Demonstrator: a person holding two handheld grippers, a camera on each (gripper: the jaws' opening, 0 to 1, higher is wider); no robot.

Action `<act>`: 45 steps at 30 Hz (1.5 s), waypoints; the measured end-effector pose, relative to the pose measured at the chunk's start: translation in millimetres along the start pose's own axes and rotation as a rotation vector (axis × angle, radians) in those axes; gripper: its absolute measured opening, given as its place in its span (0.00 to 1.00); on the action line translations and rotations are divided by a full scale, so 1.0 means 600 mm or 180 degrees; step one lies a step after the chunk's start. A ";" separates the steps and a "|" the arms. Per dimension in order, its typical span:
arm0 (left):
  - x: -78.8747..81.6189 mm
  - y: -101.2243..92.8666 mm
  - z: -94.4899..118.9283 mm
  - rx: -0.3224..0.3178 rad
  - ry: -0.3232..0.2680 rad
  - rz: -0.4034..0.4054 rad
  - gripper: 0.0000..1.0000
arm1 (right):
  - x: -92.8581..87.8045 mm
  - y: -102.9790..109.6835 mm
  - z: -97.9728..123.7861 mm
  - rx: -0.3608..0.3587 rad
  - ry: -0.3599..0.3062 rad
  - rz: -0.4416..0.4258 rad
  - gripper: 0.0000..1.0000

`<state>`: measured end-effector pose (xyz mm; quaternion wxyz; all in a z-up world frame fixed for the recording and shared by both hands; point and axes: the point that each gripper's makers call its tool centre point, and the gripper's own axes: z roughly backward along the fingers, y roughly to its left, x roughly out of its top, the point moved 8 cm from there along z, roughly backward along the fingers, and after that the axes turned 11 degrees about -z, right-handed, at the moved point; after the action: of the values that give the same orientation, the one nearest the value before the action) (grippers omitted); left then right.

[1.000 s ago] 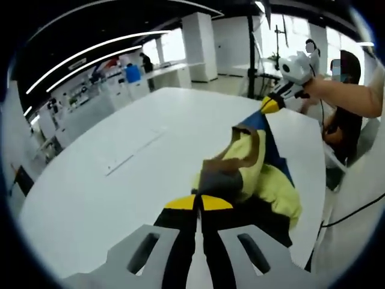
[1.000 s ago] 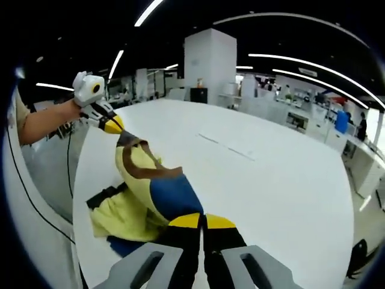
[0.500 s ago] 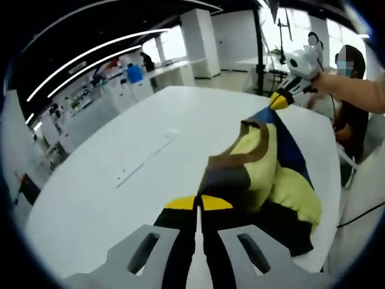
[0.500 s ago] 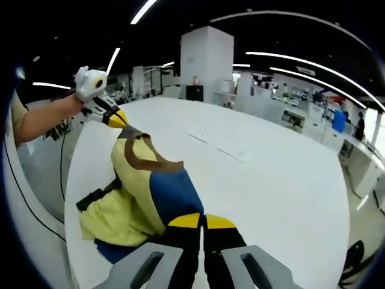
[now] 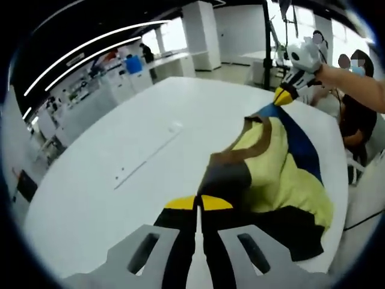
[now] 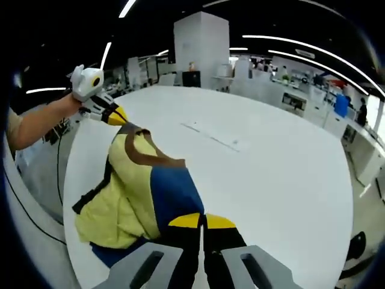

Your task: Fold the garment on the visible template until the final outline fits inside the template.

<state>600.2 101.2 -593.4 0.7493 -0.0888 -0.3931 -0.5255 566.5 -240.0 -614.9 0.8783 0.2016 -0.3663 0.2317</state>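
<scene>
A yellow, blue, brown and grey garment (image 5: 274, 165) hangs stretched between my two grippers above a large white table (image 5: 120, 156). My left gripper (image 5: 198, 203) is shut on its grey and brown edge, close to the camera. At the upper right of the left gripper view, my right gripper (image 5: 283, 96) pinches the far blue corner. In the right gripper view, my right gripper (image 6: 201, 221) is shut on the blue part of the garment (image 6: 138, 186), and the left gripper (image 6: 114, 114) holds the far end at the upper left. The lower folds rest on the table (image 6: 271, 168).
A faint line mark (image 5: 144, 159) runs across the table's middle and appears as the mark (image 6: 213, 137) in the right gripper view. A seated person (image 5: 355, 96) is at the table's far right edge. Counters, desks and a white pillar (image 6: 201, 51) stand beyond the table.
Both grippers have carried the garment further over the table and spread it wider. More of the yellow panel now lies open between them.
</scene>
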 end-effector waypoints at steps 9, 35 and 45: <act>-0.019 0.020 -0.048 -0.0019 0.0148 0.0061 0.00 | 0.002 -0.024 -0.042 -0.0051 0.0131 0.0099 0.00; -0.085 0.035 -0.152 -0.0213 0.0744 0.0105 0.00 | -0.037 -0.055 -0.145 -0.0100 0.0628 0.0183 0.00; -0.089 0.035 -0.161 -0.0149 0.0843 0.0068 0.00 | -0.037 -0.051 -0.152 -0.0140 0.0606 0.0189 0.00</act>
<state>658.6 95.5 -689.2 0.7978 -0.0403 -0.2774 -0.5338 619.5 -222.6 -696.4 0.9061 0.1484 -0.2920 0.2677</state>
